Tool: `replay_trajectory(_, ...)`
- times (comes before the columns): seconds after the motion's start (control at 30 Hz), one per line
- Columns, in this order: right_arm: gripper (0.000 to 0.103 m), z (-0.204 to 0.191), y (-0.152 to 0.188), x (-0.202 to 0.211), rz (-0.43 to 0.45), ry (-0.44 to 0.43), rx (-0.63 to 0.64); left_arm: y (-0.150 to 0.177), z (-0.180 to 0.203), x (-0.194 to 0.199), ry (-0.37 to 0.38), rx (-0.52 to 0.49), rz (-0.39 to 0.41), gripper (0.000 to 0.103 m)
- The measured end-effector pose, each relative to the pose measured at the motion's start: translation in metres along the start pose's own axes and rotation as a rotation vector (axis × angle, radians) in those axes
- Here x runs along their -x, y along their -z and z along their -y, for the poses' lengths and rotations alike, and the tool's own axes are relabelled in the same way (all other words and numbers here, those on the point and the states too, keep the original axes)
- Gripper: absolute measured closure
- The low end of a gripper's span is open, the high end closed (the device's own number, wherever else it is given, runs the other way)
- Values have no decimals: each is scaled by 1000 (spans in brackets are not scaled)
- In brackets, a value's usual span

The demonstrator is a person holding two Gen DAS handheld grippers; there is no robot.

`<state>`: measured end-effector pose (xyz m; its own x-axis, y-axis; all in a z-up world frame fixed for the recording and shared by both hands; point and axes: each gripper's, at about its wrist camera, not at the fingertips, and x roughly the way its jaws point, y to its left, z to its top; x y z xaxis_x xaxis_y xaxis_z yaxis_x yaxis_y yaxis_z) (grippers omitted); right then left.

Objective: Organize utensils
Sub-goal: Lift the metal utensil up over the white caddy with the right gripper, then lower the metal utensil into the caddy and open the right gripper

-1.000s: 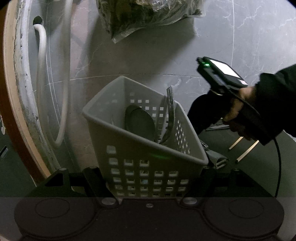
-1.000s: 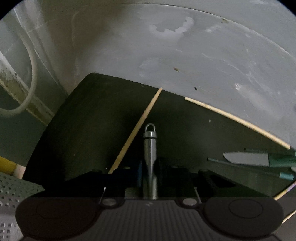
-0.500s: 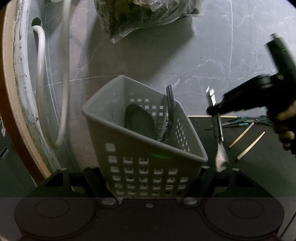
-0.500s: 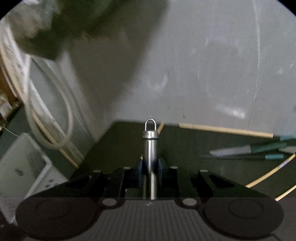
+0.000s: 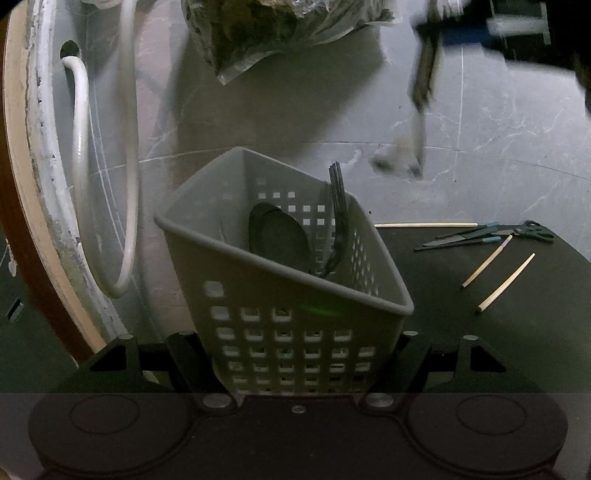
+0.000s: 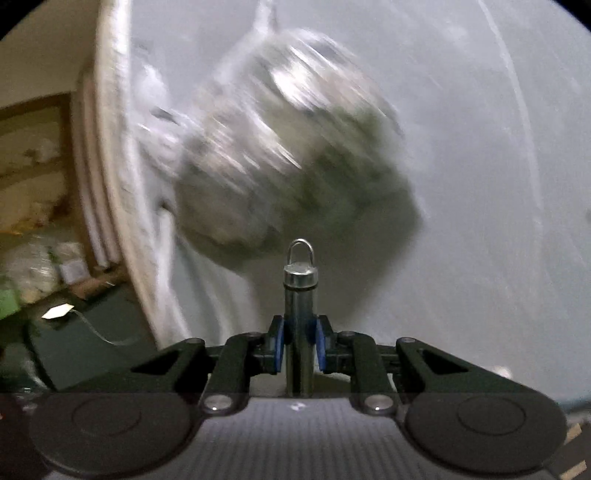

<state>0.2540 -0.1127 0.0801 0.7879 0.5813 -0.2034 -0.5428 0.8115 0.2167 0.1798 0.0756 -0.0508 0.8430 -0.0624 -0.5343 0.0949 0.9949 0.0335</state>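
While the left gripper [image 5: 295, 354] clamps the grey basket [image 5: 280, 280] between its fingers, low in the left wrist view at 6 o'clock, the basket stands a little tilted with its open mouth toward 12. Inside it a dark spoon [image 5: 279, 234] stands bowl-up, and a black fork [image 5: 338, 218] leans at its right with the tines pointing to 12 above the rim.

At the right, toward 3 o'clock, a dark mat [image 5: 461, 295] carries the loose pieces: one chopstick [image 5: 424, 224] lying level from 9 to 3 along the far edge, two more [image 5: 487, 266] slanting from 7 to 1, and scissors [image 5: 532, 230] with teal handles beside thin teal-ended tools.

Up at 1 o'clock the right gripper [image 5: 430, 33] shows only as a blur, with a metal utensil [image 5: 421, 88] hanging from it, long axis running roughly 12 to 6, working end down; its kind cannot be told.

From the right wrist, the right gripper [image 6: 298, 343] is clenched on that utensil's steel handle [image 6: 299, 317], blue pads on either side. The handle points straight away from the camera, toward 12, ending in a cap with a small hanging loop. Behind it a blurred bag [image 6: 295, 158] lies on the pale floor.
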Motion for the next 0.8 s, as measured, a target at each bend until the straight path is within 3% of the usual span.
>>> replay_trajectory(0.1, 84, -20, -16, 4, 27, -96, 31, 0, 1, 1, -4, 4, 0, 27)
replay_trajectory(0.27, 84, -52, -13, -7, 3, -184, 97, 1, 3, 3, -6, 6, 0, 27)
replay_trajectory(0.57, 83, -77, 29, -33, -225, -185, 176, 3, 7, 5, 13, -4, -2, 27)
replay_trajectory(0.8, 83, -74, 46, -30, -252, -202, 134, 3, 13, 6, 17, -11, -7, 27)
